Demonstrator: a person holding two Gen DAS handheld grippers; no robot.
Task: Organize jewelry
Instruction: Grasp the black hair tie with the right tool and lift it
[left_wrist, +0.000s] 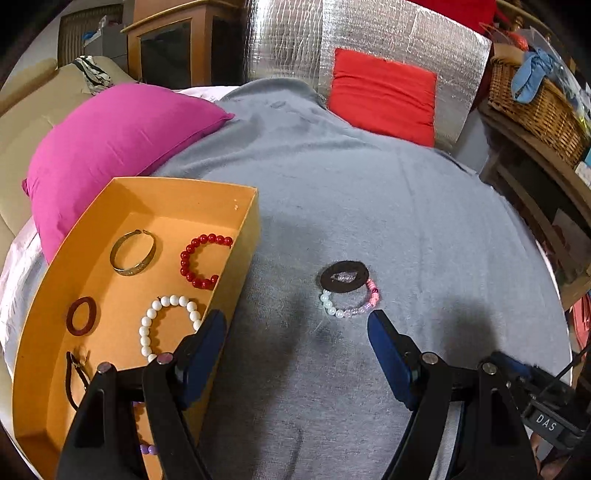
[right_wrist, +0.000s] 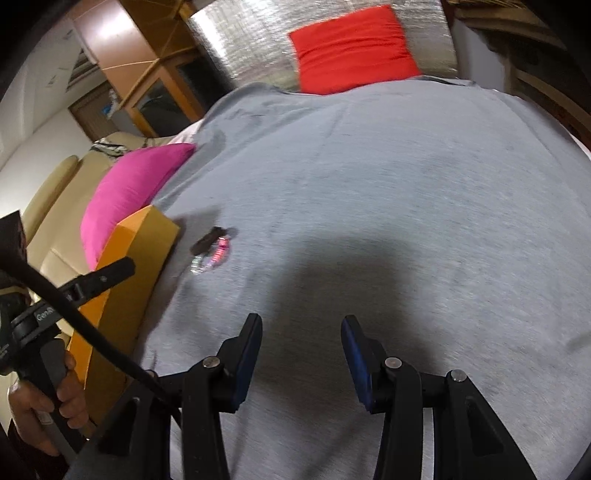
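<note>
An orange box (left_wrist: 243, 236) sits on the grey blanket at the left. It holds a gold bangle (left_wrist: 132, 252), a red bead bracelet (left_wrist: 201, 260), a white pearl bracelet (left_wrist: 166, 325), a dark red ring (left_wrist: 82, 316) and a dark cord piece (left_wrist: 74, 380). On the blanket lie a black ring (left_wrist: 344, 277) partly over a pastel bead bracelet (left_wrist: 351, 301); both show in the right wrist view (right_wrist: 212, 249). My left gripper (left_wrist: 297, 325) is open and empty, just in front of them. My right gripper (right_wrist: 301, 325) is open and empty above bare blanket.
A magenta pillow (left_wrist: 110, 147) lies behind the box and a red pillow (left_wrist: 382, 96) leans on a silver foil panel. A wicker basket (left_wrist: 535, 107) stands on shelves at the right. The box's side (right_wrist: 122, 280) and the left gripper's handle show in the right wrist view.
</note>
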